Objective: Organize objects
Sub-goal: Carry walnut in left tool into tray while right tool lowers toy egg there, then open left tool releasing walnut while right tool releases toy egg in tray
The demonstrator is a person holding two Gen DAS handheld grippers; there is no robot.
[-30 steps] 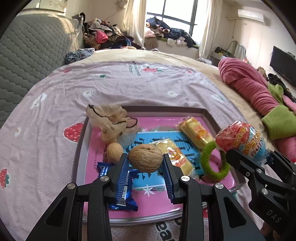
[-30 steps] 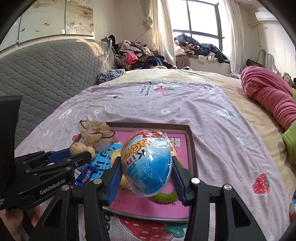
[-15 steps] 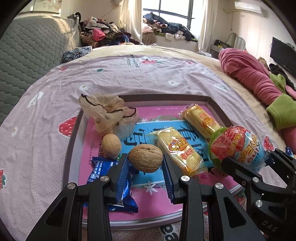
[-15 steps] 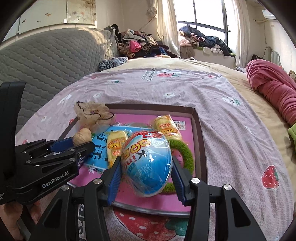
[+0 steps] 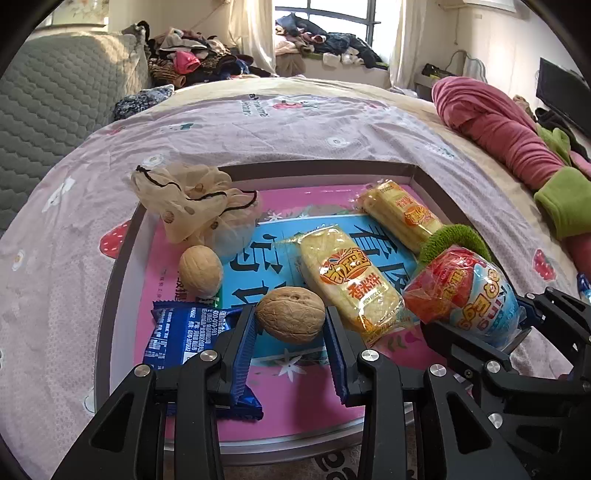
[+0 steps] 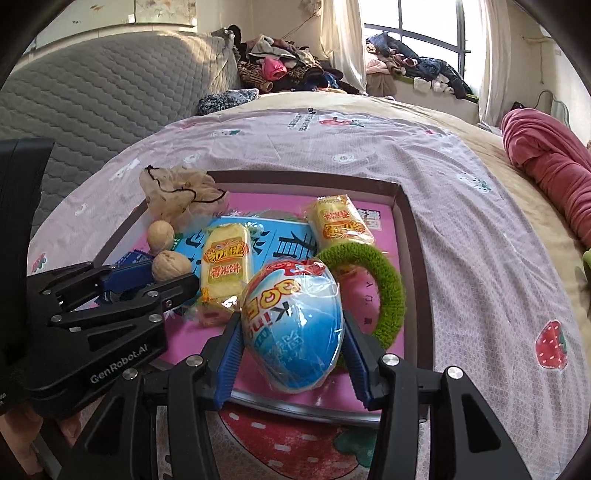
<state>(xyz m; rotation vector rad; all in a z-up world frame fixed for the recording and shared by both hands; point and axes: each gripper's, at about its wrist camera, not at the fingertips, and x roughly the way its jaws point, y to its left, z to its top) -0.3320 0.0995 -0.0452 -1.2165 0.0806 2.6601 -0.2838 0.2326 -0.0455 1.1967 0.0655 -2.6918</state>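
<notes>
walnut [image 5: 290,315] | gripped above tray [image 5: 122,266] | wrapped egg [image 6: 293,328] | gripped

A bed [image 5: 303,125] fills the room, spread with a pale lilac sheet [image 6: 369,147] printed with strawberries. A grey quilted headboard [image 6: 110,81] stands behind it. Daylight enters through a window [image 5: 332,14] hung with white curtains [image 6: 340,44], its sill heaped with clothes [image 5: 325,40]. A rolled pink blanket [image 5: 495,125] lies along the bed's right side, and a dark screen [image 5: 561,92] hangs on the wall.
</notes>
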